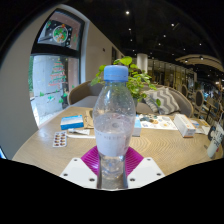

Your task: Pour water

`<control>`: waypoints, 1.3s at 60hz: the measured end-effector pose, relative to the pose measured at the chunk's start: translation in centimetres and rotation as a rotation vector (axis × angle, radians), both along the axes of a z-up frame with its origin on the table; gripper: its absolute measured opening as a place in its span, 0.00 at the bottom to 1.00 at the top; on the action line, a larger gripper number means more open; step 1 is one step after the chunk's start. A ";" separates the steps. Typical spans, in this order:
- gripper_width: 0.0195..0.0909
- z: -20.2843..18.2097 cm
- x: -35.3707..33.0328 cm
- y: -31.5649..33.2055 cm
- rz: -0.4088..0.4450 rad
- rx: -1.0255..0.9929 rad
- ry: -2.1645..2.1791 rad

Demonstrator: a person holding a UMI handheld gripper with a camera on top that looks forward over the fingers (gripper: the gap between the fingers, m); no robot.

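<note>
Bottle (114, 122) of water stands upright between the two fingers of my tool (112, 172), its base down among the magenta pads (93, 157), and the fingers look closed snugly against its lower body, so I judge that I have hold of it. It is a clear plastic bottle with a pale blue cap (116, 72) screwed on top, ribbed around the middle, with no label that I can make out. How full it is I cannot tell for sure, though the lower part looks cloudy, as with water. The step in hand seems to be the grasp, with the pouring itself not yet begun: the bottle is vertical, and I see no cup or glass that would take the water. With the cap on, nothing can flow, so the next move calls for the cap to come off and a vessel to be found before any tilt. Beyond the bottle the wooden tabletop (170, 145) carries a blue and white box (72, 122), some papers (160, 122) and a leafy green plant (140, 78).
</note>
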State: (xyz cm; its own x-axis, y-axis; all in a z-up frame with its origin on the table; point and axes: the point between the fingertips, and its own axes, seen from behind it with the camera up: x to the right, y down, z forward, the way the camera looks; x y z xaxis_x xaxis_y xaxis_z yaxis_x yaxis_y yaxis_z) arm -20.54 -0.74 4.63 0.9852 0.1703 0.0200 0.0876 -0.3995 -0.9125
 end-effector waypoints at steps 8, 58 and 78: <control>0.13 3.6 0.8 -0.3 -0.008 0.020 0.080; 0.12 19.4 27.7 1.6 -0.251 -0.080 1.568; 0.12 17.6 32.7 1.7 -0.351 -0.118 2.035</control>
State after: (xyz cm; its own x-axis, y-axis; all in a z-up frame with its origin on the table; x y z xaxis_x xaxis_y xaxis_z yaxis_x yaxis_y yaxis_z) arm 12.15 0.94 22.21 -0.4371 -0.0706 -0.8967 -0.8696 -0.2214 0.4413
